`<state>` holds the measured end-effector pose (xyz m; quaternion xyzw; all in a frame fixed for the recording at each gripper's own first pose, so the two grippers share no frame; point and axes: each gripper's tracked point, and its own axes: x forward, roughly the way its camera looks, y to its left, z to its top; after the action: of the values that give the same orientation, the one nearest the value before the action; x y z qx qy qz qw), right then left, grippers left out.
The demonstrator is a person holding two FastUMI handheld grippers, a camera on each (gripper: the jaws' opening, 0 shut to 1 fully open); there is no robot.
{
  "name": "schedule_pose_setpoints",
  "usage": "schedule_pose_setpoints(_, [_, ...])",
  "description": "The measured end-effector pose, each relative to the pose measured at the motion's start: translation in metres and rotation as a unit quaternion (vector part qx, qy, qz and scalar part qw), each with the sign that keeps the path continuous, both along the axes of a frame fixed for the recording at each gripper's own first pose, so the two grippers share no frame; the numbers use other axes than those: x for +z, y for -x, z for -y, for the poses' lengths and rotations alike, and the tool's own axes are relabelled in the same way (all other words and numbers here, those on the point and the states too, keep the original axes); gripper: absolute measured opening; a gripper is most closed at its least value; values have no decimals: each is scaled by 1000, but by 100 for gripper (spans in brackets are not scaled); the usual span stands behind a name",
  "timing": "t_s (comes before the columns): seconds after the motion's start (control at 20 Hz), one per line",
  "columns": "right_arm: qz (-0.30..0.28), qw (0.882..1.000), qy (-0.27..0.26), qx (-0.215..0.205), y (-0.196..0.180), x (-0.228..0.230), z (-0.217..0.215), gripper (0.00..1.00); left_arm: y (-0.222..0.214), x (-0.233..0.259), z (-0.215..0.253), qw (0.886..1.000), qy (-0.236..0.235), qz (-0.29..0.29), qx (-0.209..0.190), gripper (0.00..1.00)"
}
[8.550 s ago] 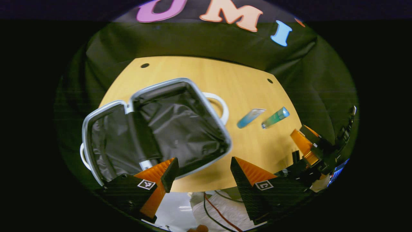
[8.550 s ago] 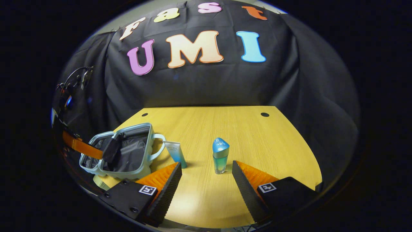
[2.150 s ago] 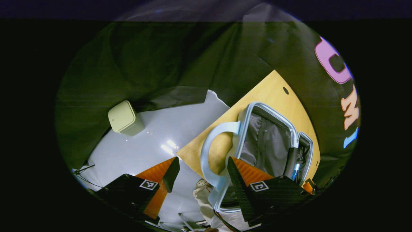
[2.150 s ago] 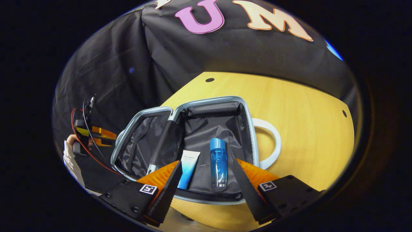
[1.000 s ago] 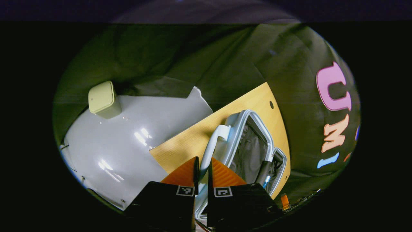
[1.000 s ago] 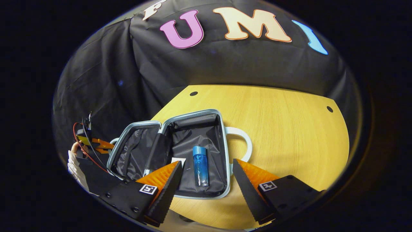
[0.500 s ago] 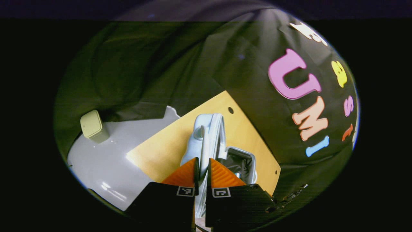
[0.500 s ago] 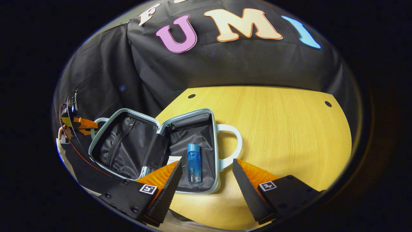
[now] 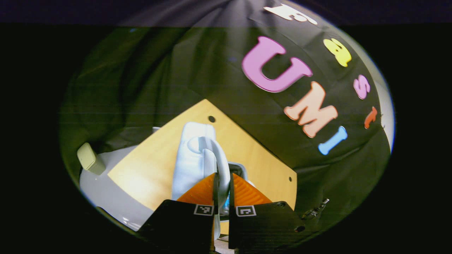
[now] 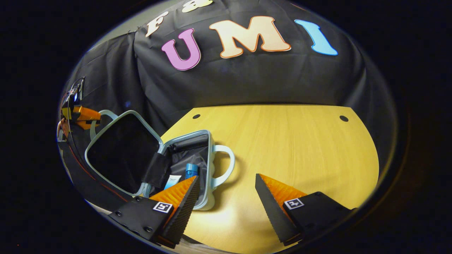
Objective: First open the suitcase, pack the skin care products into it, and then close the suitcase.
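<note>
Pale-blue suitcase lid (image 10: pixel 122 151) stood raised at the far left of the right gripper view, its lid handle (image 9: pixel 215 165) clamped between both fingers of the left gripper (image 9: pixel 221 192); suitcase base (image 10: pixel 208 169) lay on the wooden table (image 10: pixel 282 148), holding a white tube (image 10: pixel 172 181) beside a blue bottle (image 10: pixel 191 170); right gripper (image 10: pixel 226 195) hung above the table's near edge, jaws wide apart, holding nothing.
</note>
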<state>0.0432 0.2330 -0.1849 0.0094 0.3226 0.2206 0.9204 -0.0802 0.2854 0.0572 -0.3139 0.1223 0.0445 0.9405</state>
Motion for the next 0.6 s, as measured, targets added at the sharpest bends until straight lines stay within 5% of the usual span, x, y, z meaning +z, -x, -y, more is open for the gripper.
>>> schedule_pose_setpoints(0.25, [8, 999, -22, -24, -5, 13, 36, 98, -63, 0, 96, 994, 7, -7, -112, 8])
schedule_pose_setpoints(0.6, [24, 996, -47, -65, -19, 27, 75, 98, -145, -61, 185, 979, -3, -89, -181, 8])
